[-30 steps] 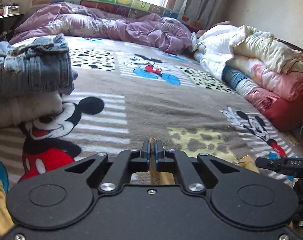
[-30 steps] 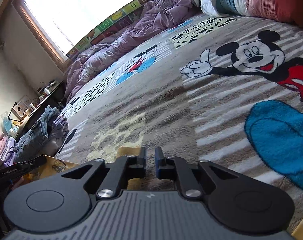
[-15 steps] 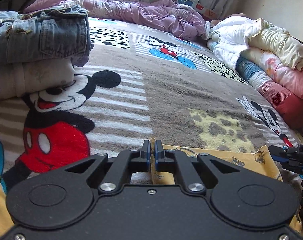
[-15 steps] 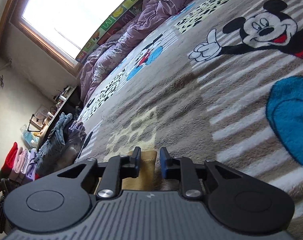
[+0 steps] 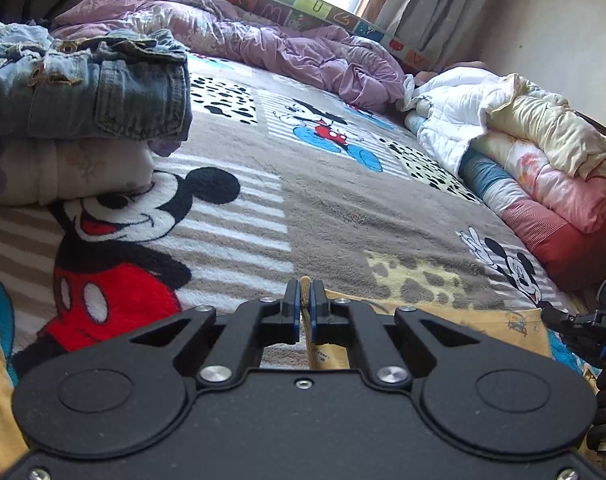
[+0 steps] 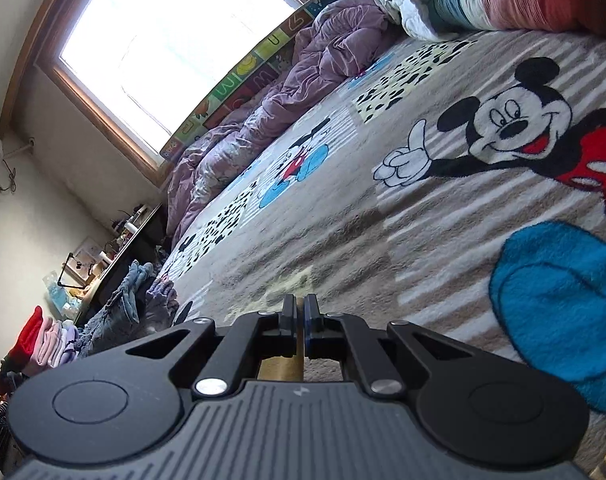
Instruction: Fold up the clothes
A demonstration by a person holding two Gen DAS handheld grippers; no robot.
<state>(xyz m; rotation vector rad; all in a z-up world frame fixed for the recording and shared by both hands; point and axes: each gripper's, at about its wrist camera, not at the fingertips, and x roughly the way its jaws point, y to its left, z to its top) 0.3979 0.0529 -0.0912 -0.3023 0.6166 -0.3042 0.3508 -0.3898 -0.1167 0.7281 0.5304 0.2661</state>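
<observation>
Yellow garment (image 5: 443, 320): lies near me on the bed (image 5: 323, 200), one edge clenched in my left hand-held gripper (image 5: 303, 300), another in my right hand-held gripper (image 6: 301, 320), whose jaws have just been closing on it. Folded stack (image 5: 83, 120), far left: done. This piece: fold not yet made. Left view shows the spread cloth; right view only a pinched sliver.

White letters "DAS" on the right gripper (image 5: 575, 326); letter tiles "W", "U" on the mat (image 5: 303, 0).
</observation>
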